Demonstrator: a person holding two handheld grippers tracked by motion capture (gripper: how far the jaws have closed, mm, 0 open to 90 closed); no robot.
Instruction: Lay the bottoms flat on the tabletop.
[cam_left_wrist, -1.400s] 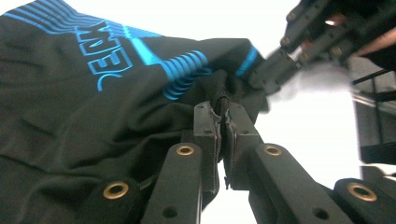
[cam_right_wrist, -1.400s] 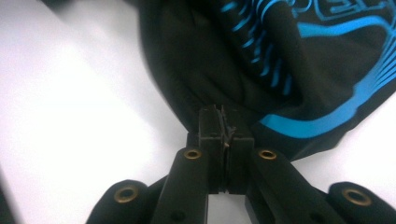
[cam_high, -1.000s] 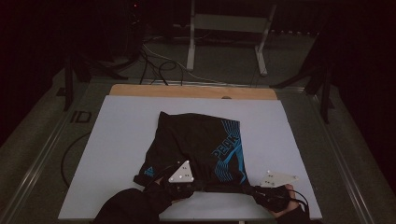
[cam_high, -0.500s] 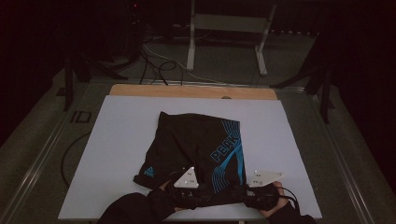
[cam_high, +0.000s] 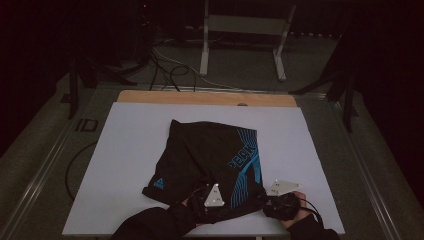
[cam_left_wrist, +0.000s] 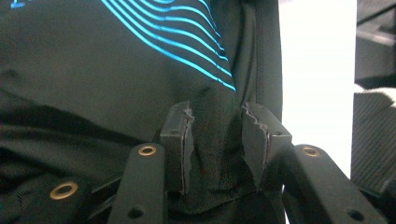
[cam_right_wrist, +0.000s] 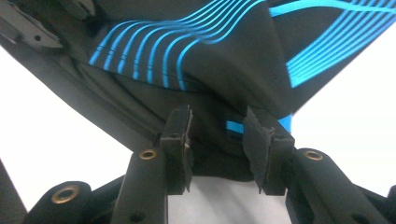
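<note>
Black shorts (cam_high: 210, 155) with blue stripes and lettering lie spread on the white table top (cam_high: 125, 150). My left gripper (cam_high: 209, 192) is at their near hem, left of my right gripper (cam_high: 270, 199) at the near right corner. In the left gripper view the jaws (cam_left_wrist: 215, 116) stand apart with a bunched fold of black cloth (cam_left_wrist: 116, 70) between the pads; they have just opened, then closed in a little. In the right gripper view the jaws (cam_right_wrist: 217, 121) have just been opening, and the striped hem (cam_right_wrist: 224, 70) lies loose between them over bare table.
A wooden strip (cam_high: 205, 97) runs along the table's far edge. Beyond it stand a metal frame (cam_high: 245, 30) and loose cables (cam_high: 165, 70) on the floor. A dark cable (cam_high: 75, 165) loops off the table's left side. White surface lies free left and right of the shorts.
Both grippers have let go of the near hem and their jaws now stand apart. The hands sank and drew closer together, and the shorts now lie flat.
</note>
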